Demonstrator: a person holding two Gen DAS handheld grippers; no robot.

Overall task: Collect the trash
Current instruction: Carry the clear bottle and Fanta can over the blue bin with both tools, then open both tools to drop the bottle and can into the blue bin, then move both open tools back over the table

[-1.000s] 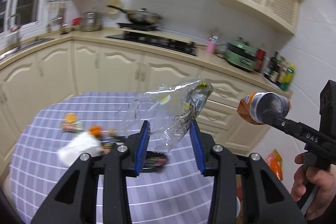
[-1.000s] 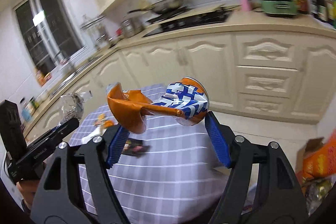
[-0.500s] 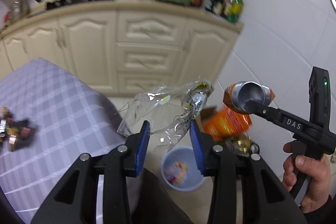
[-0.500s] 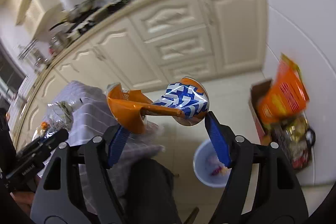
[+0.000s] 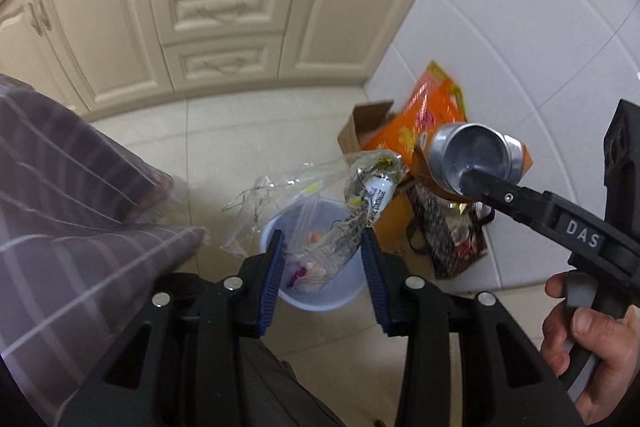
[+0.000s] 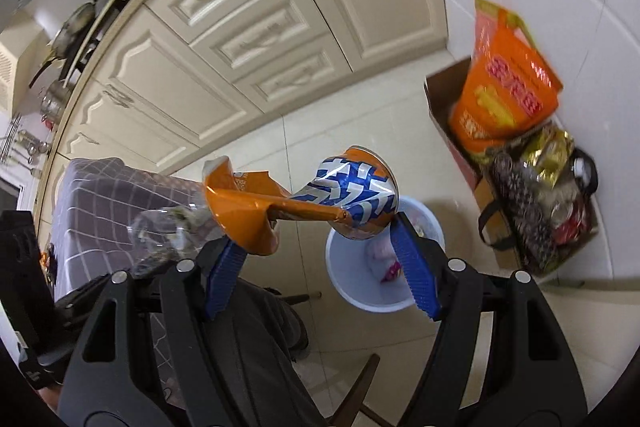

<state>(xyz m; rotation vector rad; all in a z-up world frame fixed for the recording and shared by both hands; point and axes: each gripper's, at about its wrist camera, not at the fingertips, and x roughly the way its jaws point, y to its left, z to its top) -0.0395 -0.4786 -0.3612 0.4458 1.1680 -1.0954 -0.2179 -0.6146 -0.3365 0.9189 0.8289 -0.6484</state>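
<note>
While each tool [image 5: 322, 259] [image 6: 320, 259] grips trash, both hover above the bin [image 5: 344, 297]

The left tool [image 5: 322, 263] points down over the pale blue bin [image 5: 348, 297], its 2 blue pads closed on a crumpled clear plastic bottle [image 5: 360, 205]. The right tool [image 6: 316, 267], just beside it above the same bin, clamps a crushed orange and blue can [image 6: 304, 207]. A bare hand [image 5: 596, 331] wraps the right tool's handle.
</note>
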